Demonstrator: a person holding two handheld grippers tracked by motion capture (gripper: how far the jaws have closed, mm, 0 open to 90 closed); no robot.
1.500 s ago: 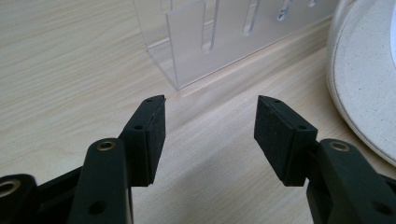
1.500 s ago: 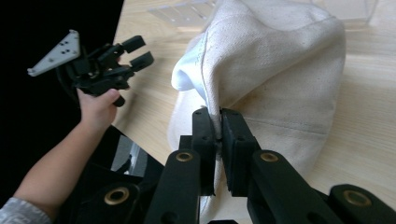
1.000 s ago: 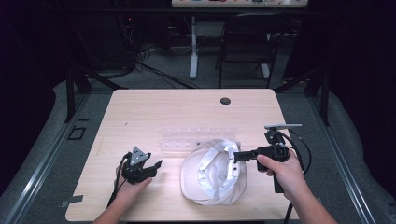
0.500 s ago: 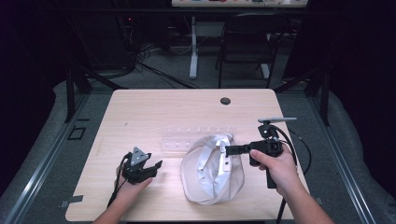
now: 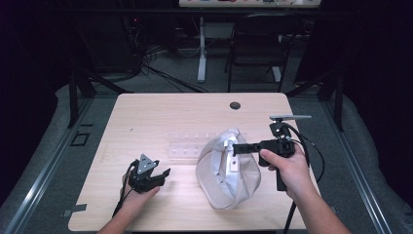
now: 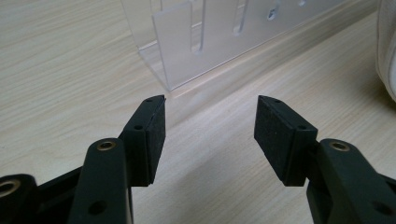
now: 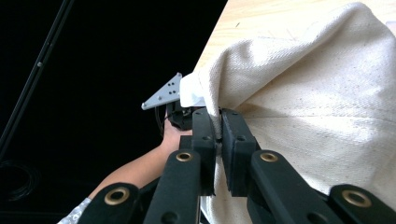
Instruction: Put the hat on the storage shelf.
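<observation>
A white canvas cap (image 5: 229,170) lies on the wooden table (image 5: 146,117), right of centre. My right gripper (image 5: 234,148) is shut on the cap's edge and holds that edge lifted off the table. In the right gripper view the cap's cloth (image 7: 317,93) is pinched between the jaws of the right gripper (image 7: 218,121). My left gripper (image 5: 163,174) rests low at the front left, open and empty. In the left gripper view the left gripper (image 6: 210,135) has only bare wood between its jaws, and the cap (image 6: 387,46) shows at the right edge.
A clear plastic slotted rack (image 5: 190,145) lies flat behind the cap; it is just ahead of my left jaws (image 6: 201,42). A small black round grommet (image 5: 235,105) sits near the table's far edge. A chair (image 5: 258,44) and cables stand beyond the table.
My right gripper has risen and shifted a little left with the cap's edge, so the cap stands taller. The left gripper has stayed in place.
</observation>
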